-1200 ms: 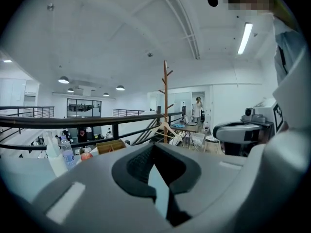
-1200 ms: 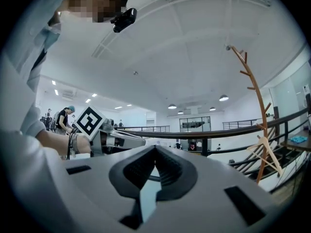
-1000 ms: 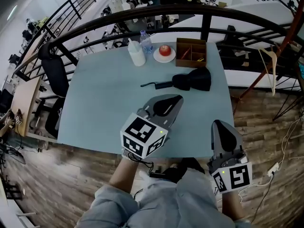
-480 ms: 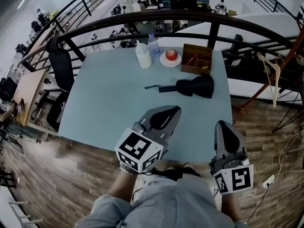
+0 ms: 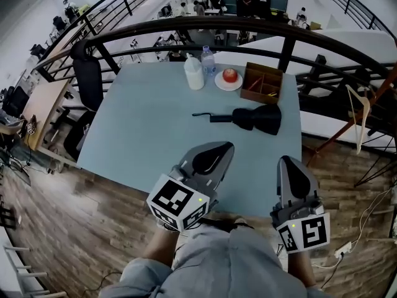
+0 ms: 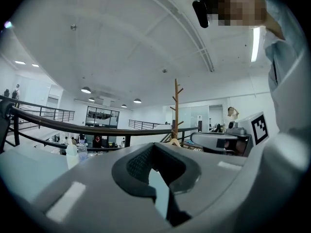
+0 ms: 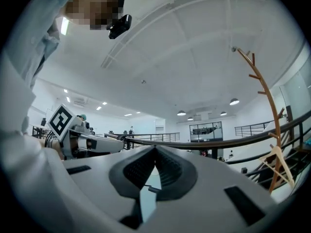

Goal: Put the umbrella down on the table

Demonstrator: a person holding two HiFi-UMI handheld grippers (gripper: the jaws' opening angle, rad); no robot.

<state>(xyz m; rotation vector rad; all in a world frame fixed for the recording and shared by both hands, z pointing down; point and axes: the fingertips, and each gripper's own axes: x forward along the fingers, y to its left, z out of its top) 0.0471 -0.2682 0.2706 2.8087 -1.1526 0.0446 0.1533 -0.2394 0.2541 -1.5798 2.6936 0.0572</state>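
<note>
Head view: the folded black fabric umbrella [image 5: 259,118] lies flat on the smooth, pale blue-grey bench [image 5: 142,123], with its slim handle pointing left. Behind it stand a white container [image 5: 194,74], a clear bottle [image 5: 208,59], a plate [image 5: 220,83] bearing a red fruit [image 5: 230,74], and a brown divided box [image 5: 262,83]. Bare bench separates the umbrella from the left gripper [image 5: 214,156] and the right gripper [image 5: 291,174].

Left gripper view: the ribbed dark fingers are clenched together, gripping nothing. A wooden coat stand [image 6: 176,108] rises beyond them.

Right gripper view: the fingers are likewise clenched, tips meeting.
</note>
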